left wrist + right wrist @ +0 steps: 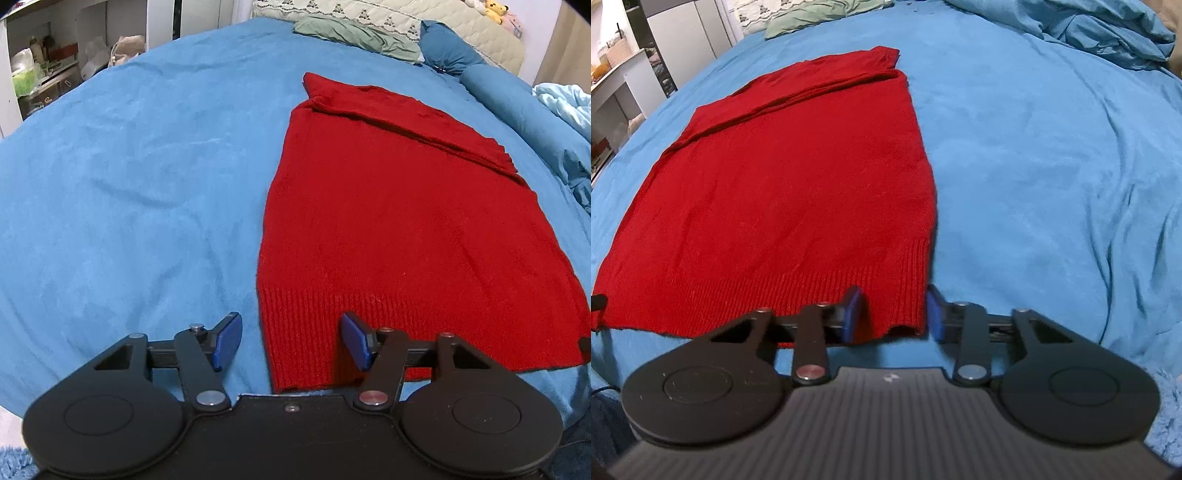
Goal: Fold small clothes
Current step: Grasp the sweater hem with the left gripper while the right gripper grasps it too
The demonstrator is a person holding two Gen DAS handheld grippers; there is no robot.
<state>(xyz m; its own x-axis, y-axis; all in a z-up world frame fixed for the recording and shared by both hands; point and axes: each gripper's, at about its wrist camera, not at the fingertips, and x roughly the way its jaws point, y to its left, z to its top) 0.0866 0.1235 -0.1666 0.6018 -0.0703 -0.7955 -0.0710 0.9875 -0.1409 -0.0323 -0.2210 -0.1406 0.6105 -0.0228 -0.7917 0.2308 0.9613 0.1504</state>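
A red knit sweater (pixel 388 221) lies flat on the blue bed sheet (pixel 129 184), sleeves folded in across its far end, ribbed hem toward me. My left gripper (pixel 291 339) is open, its blue pads either side of the hem's near left corner. The sweater also shows in the right wrist view (pixel 783 192). My right gripper (pixel 892 314) is open with its blue pads straddling the hem's near right corner. Neither gripper has closed on the cloth.
A green cloth (pixel 354 37) and a blue bolster (pixel 498 96) lie at the bed's far end. A crumpled light blue blanket (pixel 1108 33) is at the far right. Shelves (pixel 40 74) stand beyond the bed's left edge. A plush toy (pixel 495 9) sits far back.
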